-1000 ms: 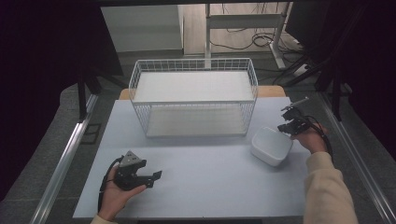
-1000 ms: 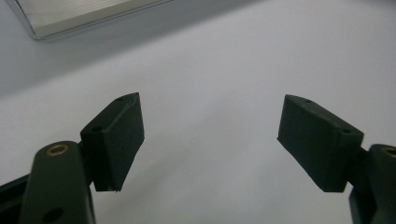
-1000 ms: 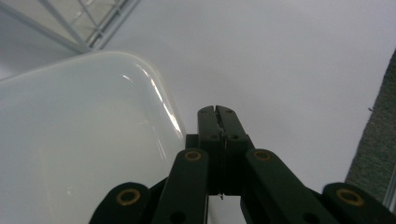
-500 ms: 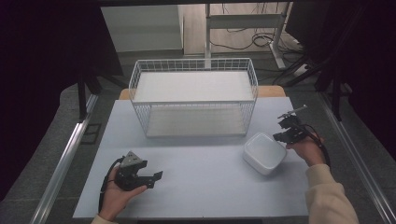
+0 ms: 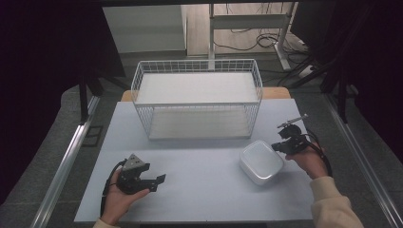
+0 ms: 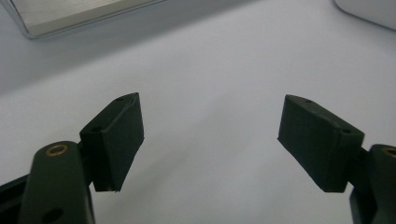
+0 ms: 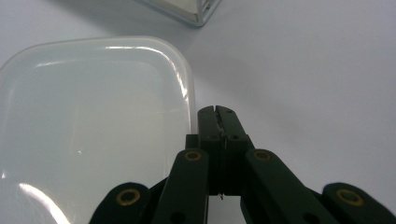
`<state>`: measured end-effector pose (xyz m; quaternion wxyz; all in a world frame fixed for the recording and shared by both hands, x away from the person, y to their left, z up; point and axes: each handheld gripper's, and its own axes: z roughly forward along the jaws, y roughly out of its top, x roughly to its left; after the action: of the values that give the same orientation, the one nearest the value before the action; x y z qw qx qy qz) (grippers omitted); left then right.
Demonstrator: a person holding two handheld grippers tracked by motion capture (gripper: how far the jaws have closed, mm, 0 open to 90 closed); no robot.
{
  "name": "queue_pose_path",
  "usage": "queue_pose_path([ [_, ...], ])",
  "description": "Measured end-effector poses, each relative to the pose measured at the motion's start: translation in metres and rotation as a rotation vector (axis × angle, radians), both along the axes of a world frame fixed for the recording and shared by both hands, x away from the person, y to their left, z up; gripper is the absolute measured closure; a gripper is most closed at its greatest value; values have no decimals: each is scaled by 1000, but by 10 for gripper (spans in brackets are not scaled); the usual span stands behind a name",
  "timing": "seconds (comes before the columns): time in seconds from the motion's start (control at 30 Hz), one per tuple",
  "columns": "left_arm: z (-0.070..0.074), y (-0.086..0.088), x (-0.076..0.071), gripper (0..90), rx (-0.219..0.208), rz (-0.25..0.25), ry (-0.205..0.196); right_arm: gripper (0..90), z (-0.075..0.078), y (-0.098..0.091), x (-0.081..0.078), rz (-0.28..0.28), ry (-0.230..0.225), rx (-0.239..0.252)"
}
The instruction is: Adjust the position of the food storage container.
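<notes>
High view, empty wire basket (image 5: pixel 197 102), closed white box (image 5: pixel 260 162) beside.

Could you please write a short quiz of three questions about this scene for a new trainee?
1. True or false: the jaws of the right hand-held gripper are shut.
2. Which thing lies beside the right hand-held gripper: A) a white lidded container, B) a mug, C) a book?
3. Fill in: behind the container stands a white wire ____.

Key:
1. True; nothing is between them.
2. A, the white lidded container.
3. basket. The left hand-held gripper has its jaws open over the table.
</notes>
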<state>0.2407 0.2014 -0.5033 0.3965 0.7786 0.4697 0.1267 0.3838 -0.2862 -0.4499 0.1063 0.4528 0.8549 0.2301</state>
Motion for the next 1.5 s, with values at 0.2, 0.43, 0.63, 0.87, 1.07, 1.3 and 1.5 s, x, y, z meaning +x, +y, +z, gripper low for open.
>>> queue_pose_path([
  [0.2,0,0,0,217,-2,0,-3,893,-1,-3,-5,0,6,33],
  [0.43,1,0,0,217,-4,2,-6,893,-4,-16,-10,-20,34,36],
  [0.63,3,0,-1,216,-3,1,-8,893,-9,-18,-16,-7,63,36],
  [0.87,2,-1,-1,216,1,-2,-6,893,-9,-9,-27,22,72,59],
  [1.07,3,-1,-2,216,-1,-2,-9,893,-11,2,-33,41,83,83],
  [1.3,5,1,-1,216,-2,7,-12,892,-17,18,-39,85,114,97],
  [1.5,6,4,-1,216,-8,16,-19,893,-20,33,-41,116,125,126],
])
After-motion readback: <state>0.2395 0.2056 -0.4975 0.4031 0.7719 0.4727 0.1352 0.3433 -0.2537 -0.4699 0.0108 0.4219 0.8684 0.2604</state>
